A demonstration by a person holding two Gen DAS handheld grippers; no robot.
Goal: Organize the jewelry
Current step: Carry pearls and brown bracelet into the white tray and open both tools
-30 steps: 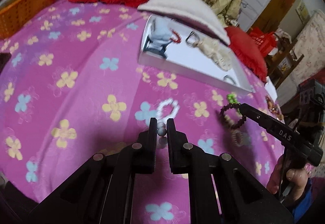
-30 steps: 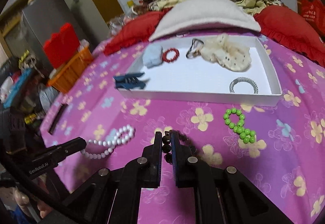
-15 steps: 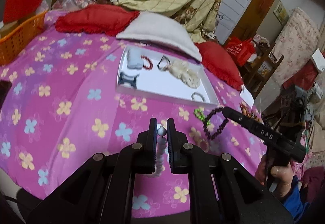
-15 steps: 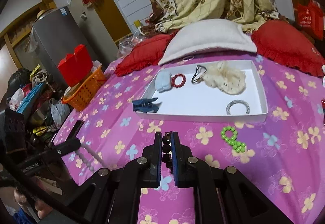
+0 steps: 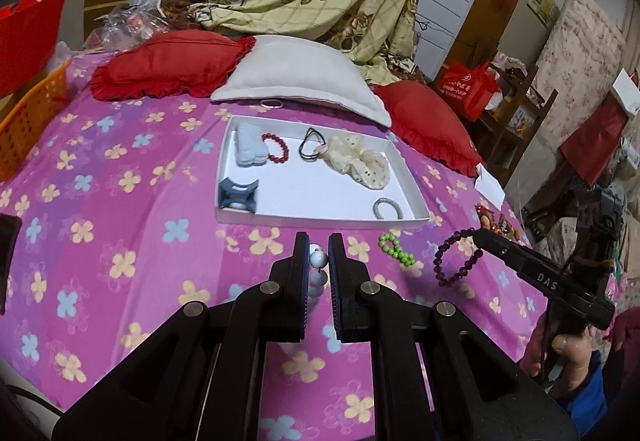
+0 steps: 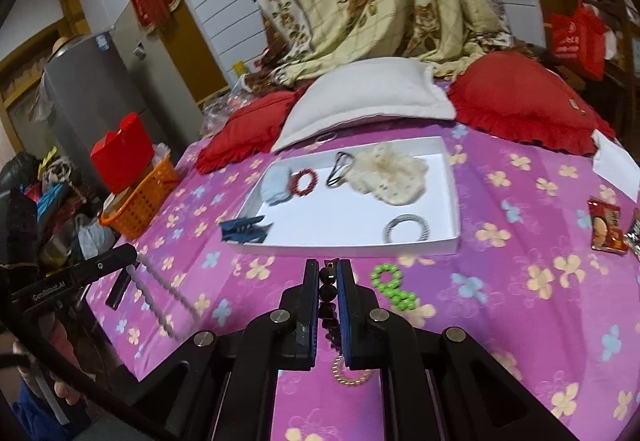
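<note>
two bracelets lifted, tray part-filled

the white bead bracelet (image 5: pixel 318 273) hangs from the left gripper (image 5: pixel 318 253), whose jaws are closed down on one of its beads, the rest of the strand trailing below between the fingers; in the right wrist view the same strand (image 6: pixel 160 293) swings blurred in the air above the bedspread. the dark bead bracelet (image 6: pixel 328 291) is pinched in the right gripper (image 6: pixel 328 273), jaws narrowed onto its beads, and in the left wrist view it dangles as an open loop (image 5: pixel 456 257) clear of the cloth.

ahead of both grippers lies the white tray (image 5: pixel 320 219) on the pink flowered bedspread (image 5: pixel 120 209). it already holds a red bead bracelet (image 5: pixel 277 148), a pale blue item (image 5: pixel 249 145), a black hair tie (image 5: pixel 310 145), a cream scrunchie (image 5: pixel 358 161), a grey coiled band (image 5: pixel 387 208) and a dark blue claw clip (image 5: pixel 238 195) at its near left corner. judged from this, sorting is well under way; what remains is to set down the two carried bracelets, then collect the green bead bracelet (image 6: pixel 390 287) lying just in front of the tray and a small gold bead ring (image 6: pixel 350 373) on the bedspread beneath the right gripper.

compared with one second ago, both bracelets have left the bedspread: then each gripper was low with its strand still resting on the cloth, now both are raised and drawn back, so the tray appears farther off and more of the room is visible.
</note>
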